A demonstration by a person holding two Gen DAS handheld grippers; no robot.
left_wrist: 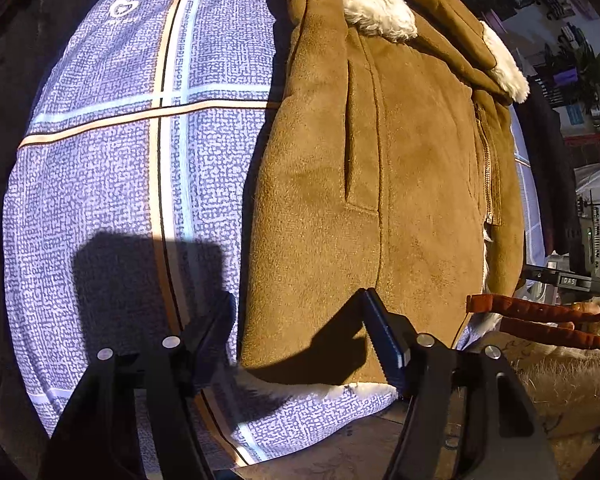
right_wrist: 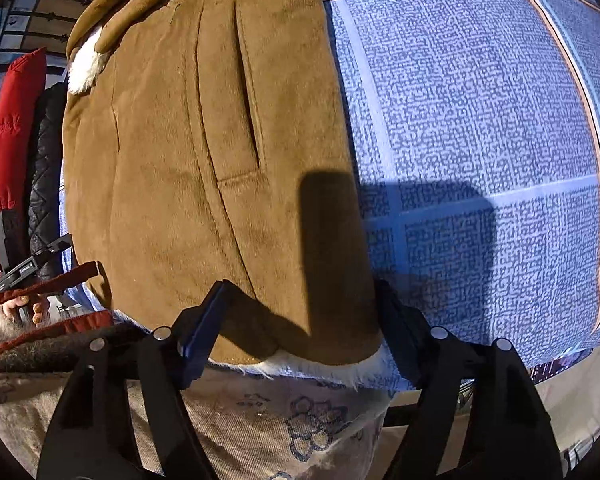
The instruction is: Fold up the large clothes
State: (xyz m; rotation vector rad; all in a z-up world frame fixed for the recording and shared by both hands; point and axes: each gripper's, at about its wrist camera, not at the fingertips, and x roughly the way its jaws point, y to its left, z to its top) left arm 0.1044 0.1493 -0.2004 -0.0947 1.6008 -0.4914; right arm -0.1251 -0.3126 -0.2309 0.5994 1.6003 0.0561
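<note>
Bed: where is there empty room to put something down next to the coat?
The blue checked sheet lies bare on one side of the brown coat, out to the bed's edge, and likewise on its other side. It is crowded by the red jacket and black quilted one.

place: we see a bedroom at home | signs: checked blue bedsheet (right_wrist: pixel 480 100), iron bed frame (right_wrist: pixel 48 12), red pillow (right_wrist: pixel 12 128), potted plants (left_wrist: pixel 584 72)
</note>
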